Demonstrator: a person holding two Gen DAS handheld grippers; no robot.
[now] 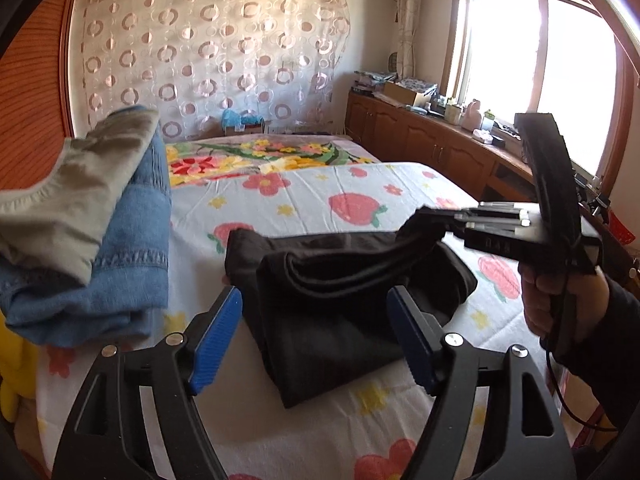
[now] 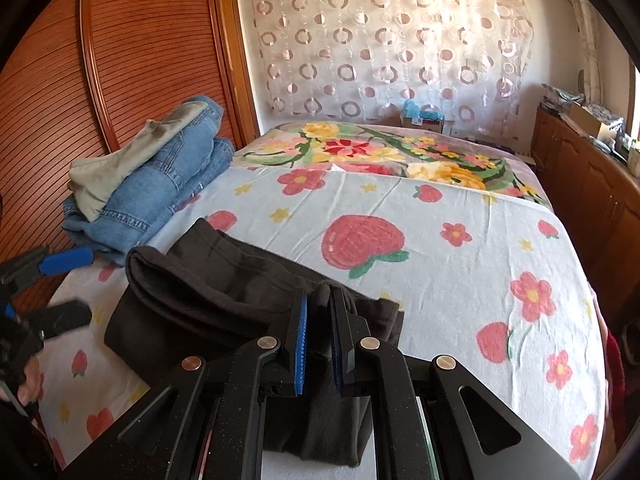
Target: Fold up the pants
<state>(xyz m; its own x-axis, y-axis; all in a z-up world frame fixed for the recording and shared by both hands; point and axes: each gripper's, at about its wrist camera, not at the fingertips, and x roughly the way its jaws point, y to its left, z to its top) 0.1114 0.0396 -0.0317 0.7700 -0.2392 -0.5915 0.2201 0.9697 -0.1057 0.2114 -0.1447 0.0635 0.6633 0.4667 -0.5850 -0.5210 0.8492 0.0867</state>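
The right claw is pinching the folded black cloth pants near the bed's front edge while the left claw is gaping wide, empty, so any tug is risking unrolling the fold.

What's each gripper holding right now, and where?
Right gripper pinches the black pants at a raised fold by their right edge. Left gripper is open, holding nothing.

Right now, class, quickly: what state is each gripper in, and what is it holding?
Left gripper: open, holding nothing, above the black pants.
Right gripper: shut on a fold of the black pants.
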